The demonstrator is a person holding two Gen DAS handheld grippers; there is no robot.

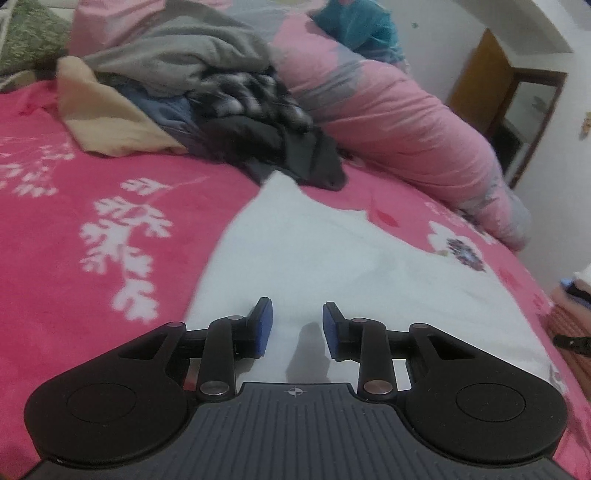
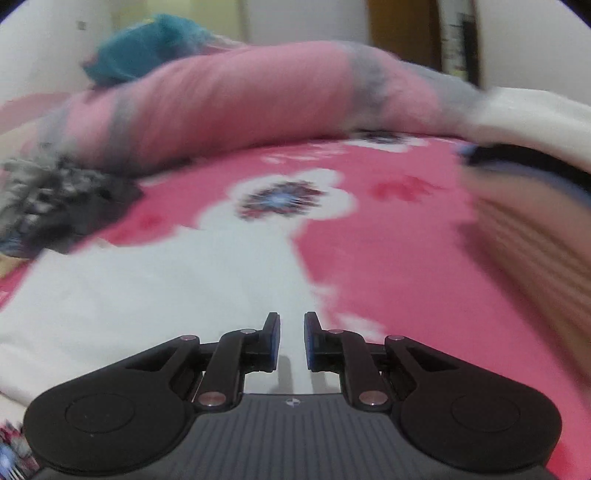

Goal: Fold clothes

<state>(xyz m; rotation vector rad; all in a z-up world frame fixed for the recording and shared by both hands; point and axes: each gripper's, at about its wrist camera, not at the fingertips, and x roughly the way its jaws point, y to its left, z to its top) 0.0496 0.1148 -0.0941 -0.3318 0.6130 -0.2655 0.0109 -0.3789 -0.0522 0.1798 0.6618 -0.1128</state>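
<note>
Count from both wrist views:
- 2 grippers: left gripper (image 1: 297, 325), right gripper (image 2: 291, 341); 2 blue-padded fingers each.
- 1 white garment (image 1: 332, 258) spread flat on the bed.
- 1 pink floral bedsheet (image 1: 92, 221).
- 1 heap of unfolded clothes (image 1: 207, 96); at least 5 pieces show in it: 1 grey, 1 beige, 1 blue, 1 black-and-white checked, 1 black. Exact total can't be read.
- 1 rolled pink-and-grey quilt (image 1: 399, 110).
- 1 teal cloth (image 1: 354, 26) behind the quilt.
- 1 stack of folded items (image 2: 528, 221) at the right edge; too blurred to count.
- 1 wooden door (image 1: 476, 74).
</note>
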